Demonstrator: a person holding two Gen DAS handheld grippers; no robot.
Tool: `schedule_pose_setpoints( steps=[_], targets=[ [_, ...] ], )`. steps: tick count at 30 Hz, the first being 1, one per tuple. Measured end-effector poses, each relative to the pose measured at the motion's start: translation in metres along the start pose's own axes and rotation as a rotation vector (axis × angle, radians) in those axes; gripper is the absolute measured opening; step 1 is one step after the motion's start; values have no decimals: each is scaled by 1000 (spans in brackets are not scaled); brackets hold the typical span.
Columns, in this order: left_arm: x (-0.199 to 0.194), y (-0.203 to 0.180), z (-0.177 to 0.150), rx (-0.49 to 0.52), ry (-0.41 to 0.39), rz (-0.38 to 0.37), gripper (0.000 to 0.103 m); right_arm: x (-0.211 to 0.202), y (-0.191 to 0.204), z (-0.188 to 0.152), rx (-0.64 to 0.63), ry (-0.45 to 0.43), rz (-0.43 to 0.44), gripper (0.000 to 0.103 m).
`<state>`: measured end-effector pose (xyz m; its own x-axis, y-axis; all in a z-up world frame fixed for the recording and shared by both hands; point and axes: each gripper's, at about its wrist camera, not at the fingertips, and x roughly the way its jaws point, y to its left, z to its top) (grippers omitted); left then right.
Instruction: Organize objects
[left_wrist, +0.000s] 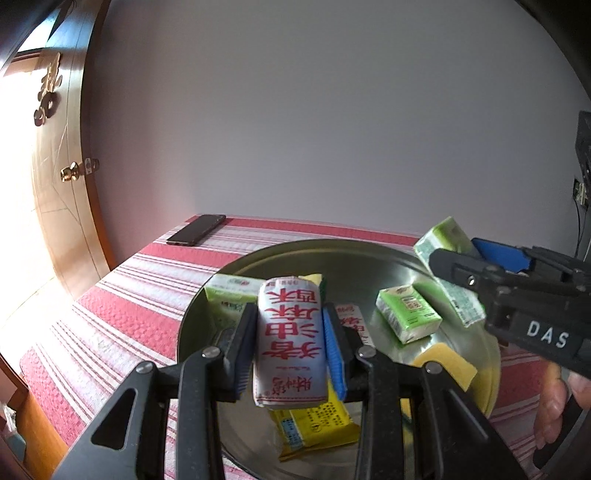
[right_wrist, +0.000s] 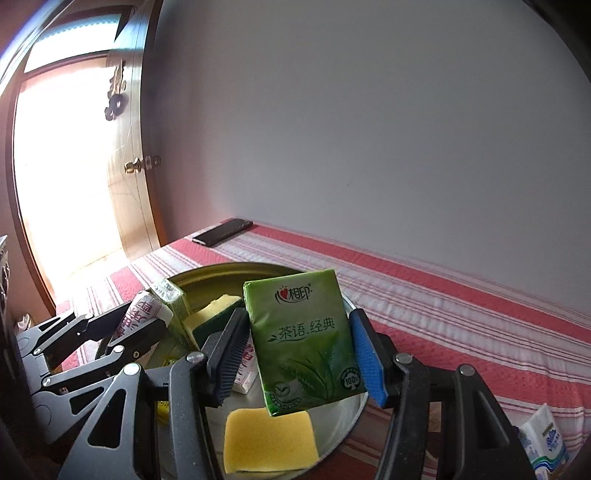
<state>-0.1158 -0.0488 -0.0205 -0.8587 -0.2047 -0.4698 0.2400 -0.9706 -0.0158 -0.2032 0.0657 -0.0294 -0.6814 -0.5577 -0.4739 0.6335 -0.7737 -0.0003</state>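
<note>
My left gripper clamps the white snack pack lengthwise above the metal tray, my right gripper pinches the green tissue pack upright over the tray's right side.

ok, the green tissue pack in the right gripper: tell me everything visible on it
The green tissue pack is a flat, rectangular soft pack in glossy plastic wrap, printed with tea leaves, a red-and-white logo and white Chinese characters. The right gripper holds it upright and slightly tilted, its fingers pressing the two side edges. It hangs above the round metal tray, clear of the yellow sponge below it. Nothing else touches it. In the left wrist view only its edge shows.
</note>
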Motion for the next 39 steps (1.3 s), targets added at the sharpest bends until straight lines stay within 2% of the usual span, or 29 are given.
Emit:
schedule_pose_setpoints(
  steps=[16, 27, 29, 31, 33, 35, 37, 39],
  targets=[
    [12, 2, -4, -6, 62, -2, 34, 35, 11, -14, -13, 113, 20, 58],
    [17, 3, -6, -1, 82, 14, 35, 43, 11, -20, -6, 142, 39, 59],
    [14, 3, -5, 2, 70, 25, 41, 44, 12, -20, -11, 143, 43, 59],
    [10, 4, -4, -2, 57, 36, 64, 46, 12, -21, -14, 146, 27, 60],
    [4, 4, -4, -4, 29, 55, 74, 46, 12, -21, -15, 145, 3, 60],
    [0, 4, -2, -1, 17, 66, 78, 41, 9, -22, -10, 127, -7, 60],
    [-4, 3, -1, -10, 5, 68, 90, 34, 5, -21, 9, 99, -24, 60],
    [-10, 2, -1, -20, -16, 65, 93, 23, -2, -20, 42, 70, -30, 61]
  ],
)
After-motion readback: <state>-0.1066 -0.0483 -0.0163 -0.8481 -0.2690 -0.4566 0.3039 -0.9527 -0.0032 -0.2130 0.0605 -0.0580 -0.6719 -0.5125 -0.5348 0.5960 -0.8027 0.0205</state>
